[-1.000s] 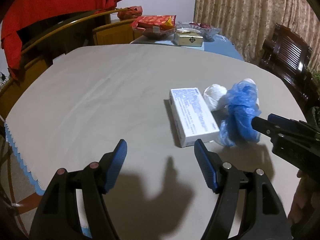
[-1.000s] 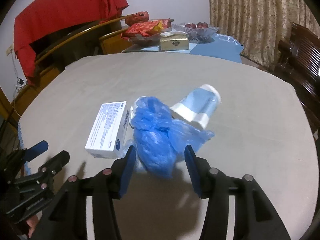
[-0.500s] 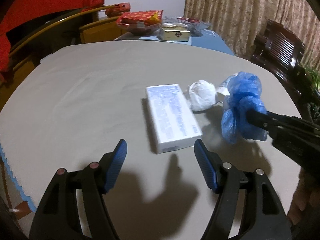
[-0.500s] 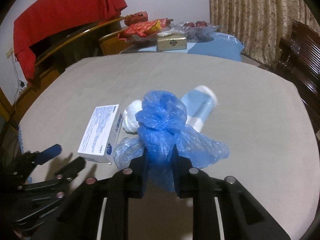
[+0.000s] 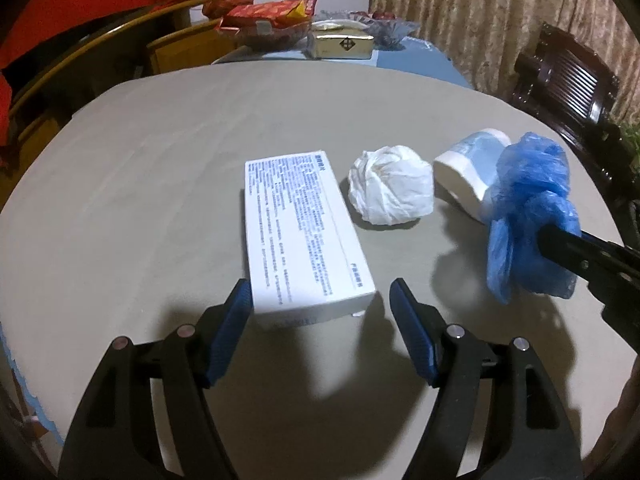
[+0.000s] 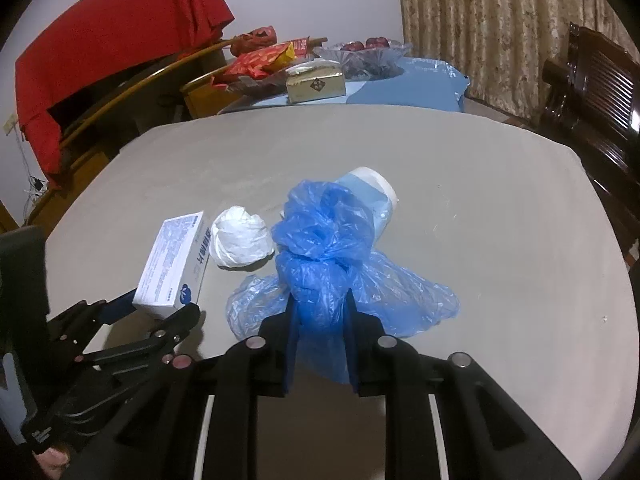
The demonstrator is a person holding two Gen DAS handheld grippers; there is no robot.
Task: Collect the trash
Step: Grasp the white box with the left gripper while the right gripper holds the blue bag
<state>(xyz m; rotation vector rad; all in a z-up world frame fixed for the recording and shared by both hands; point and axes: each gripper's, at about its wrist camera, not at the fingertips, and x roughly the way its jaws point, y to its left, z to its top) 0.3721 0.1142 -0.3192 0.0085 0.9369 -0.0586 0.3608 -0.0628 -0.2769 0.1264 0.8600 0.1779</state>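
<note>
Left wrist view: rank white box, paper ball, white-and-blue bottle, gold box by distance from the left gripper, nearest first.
From the left gripper:
1. White box, its near end between the open jaws.
2. Paper ball, just right of the box.
3. White-and-blue bottle, further right, lying down.
4. Gold box, on the far table.

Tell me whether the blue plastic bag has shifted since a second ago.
Yes. The right gripper, whose jaws have just been closing, is now shut on the blue plastic bag and has lifted its bunched top toward the camera, away from the white box.

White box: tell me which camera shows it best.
Left wrist view: the white box lies close and central, its printed top fully visible between the open left gripper jaws. The right wrist view shows it smaller, at an angle.
</note>
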